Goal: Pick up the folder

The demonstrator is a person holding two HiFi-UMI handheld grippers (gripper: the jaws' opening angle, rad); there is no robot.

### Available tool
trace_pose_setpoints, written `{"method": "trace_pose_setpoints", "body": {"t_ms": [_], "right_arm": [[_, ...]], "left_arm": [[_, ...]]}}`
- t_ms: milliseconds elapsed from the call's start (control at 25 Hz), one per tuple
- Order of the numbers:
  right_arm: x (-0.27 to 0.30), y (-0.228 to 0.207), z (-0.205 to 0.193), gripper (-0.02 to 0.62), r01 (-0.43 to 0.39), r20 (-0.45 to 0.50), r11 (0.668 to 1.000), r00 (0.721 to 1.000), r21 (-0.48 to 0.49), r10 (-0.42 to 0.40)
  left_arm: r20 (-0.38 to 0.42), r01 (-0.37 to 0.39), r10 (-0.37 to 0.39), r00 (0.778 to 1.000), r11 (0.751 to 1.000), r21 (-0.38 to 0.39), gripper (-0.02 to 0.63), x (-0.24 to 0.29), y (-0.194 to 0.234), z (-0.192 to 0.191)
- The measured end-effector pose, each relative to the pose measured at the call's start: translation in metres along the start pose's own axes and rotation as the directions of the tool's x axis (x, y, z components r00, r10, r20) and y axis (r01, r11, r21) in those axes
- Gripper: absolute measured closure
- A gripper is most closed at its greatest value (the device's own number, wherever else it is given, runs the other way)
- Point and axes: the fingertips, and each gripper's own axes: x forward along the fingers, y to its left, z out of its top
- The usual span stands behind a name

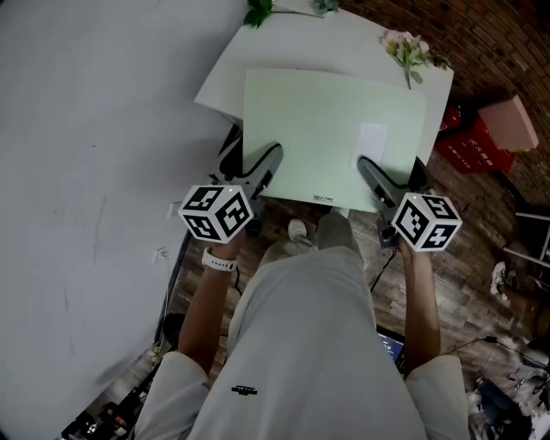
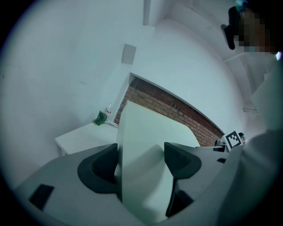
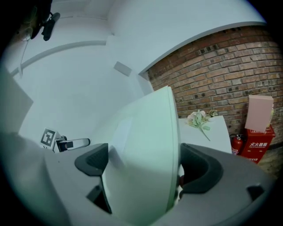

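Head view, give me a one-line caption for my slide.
Left gripper and right gripper grip the near edge of a pale green rectangular folder over a white table bearing flower sprigs.

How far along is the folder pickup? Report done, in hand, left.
Done: the left hand-held gripper and right hand-held gripper are each shut on the near edge of the folder. In hand: the folder appears raised clear of the white table, carried between them. Left: seemingly nothing but holding it steady.

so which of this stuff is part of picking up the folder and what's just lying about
In the job: folder; left gripper and right gripper, both shut on its near edge.

Lying about: white table, flowers, green sprig, red box, pink box.
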Motion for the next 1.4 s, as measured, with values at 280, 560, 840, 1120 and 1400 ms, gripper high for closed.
{"method": "trace_pose_setpoints", "body": {"t_ms": [280, 560, 840, 1120, 1400], "right_arm": [[-0.026, 0.027, 0.020, 0.083, -0.008, 0.064, 0.999, 0.998, -0.051, 0.012], [-0.045, 0.053, 0.036, 0.083, -0.019, 0.123, 0.996, 0.992, -0.086, 0.030], [-0.072, 0.063, 0.039, 0.083, -0.015, 0.186, 0.995, 0.982, -0.096, 0.033], [-0.080, 0.072, 0.047, 0.081, -0.025, 0.214, 0.991, 0.975, -0.135, 0.054], [-0.084, 0.082, 0.057, 0.078, -0.031, 0.235, 0.986, 0.969, -0.166, 0.070]], "left_arm": [[0.078, 0.012, -0.015, 0.997, 0.999, 0.036, 0.268, -0.031, -0.016, 0.023], [0.138, 0.025, -0.035, 0.990, 0.997, 0.072, 0.268, -0.059, -0.027, 0.045], [0.184, 0.045, -0.067, 0.981, 0.992, 0.122, 0.272, -0.079, -0.046, 0.054], [0.223, 0.048, -0.076, 0.972, 0.991, 0.129, 0.273, -0.090, -0.051, 0.060], [0.253, 0.035, -0.068, 0.965, 0.990, 0.135, 0.276, -0.098, -0.054, 0.069]]}}
